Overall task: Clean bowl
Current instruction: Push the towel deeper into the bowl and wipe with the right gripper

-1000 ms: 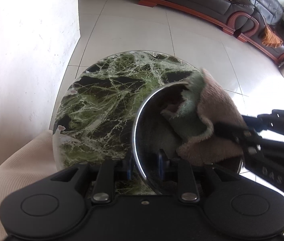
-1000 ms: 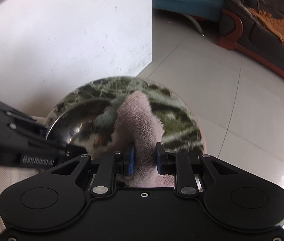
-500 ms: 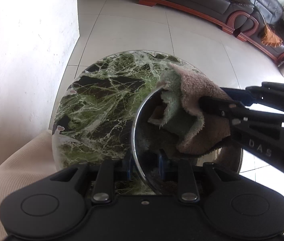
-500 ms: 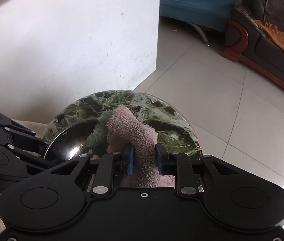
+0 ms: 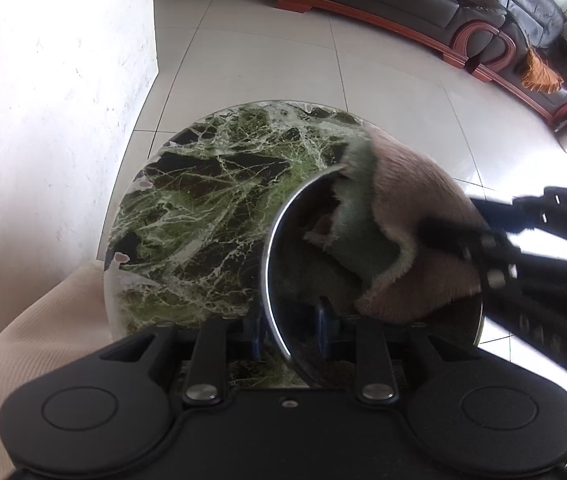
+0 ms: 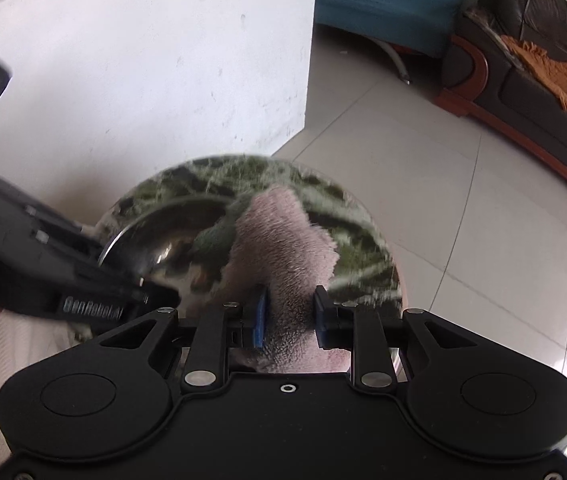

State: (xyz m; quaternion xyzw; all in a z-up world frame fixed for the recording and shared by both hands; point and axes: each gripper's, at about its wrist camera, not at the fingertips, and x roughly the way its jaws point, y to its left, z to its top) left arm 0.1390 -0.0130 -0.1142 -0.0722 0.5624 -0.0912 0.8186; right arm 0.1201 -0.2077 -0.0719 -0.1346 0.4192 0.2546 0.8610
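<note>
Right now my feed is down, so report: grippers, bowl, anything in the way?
Left gripper clamped on bowl rim. Right gripper shut on cloth, cloth inside bowl. Table bare otherwise; nothing blocking.

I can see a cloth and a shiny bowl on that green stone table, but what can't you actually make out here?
- Bowl inner right side: left wrist view, covered by the cloth.
- Bowl's near rim: hidden by the left gripper clamped on it.
- Table pattern: right wrist view, motion-blurred.
- Cloth's lower end: right wrist view, hidden behind the right gripper holding it.
</note>
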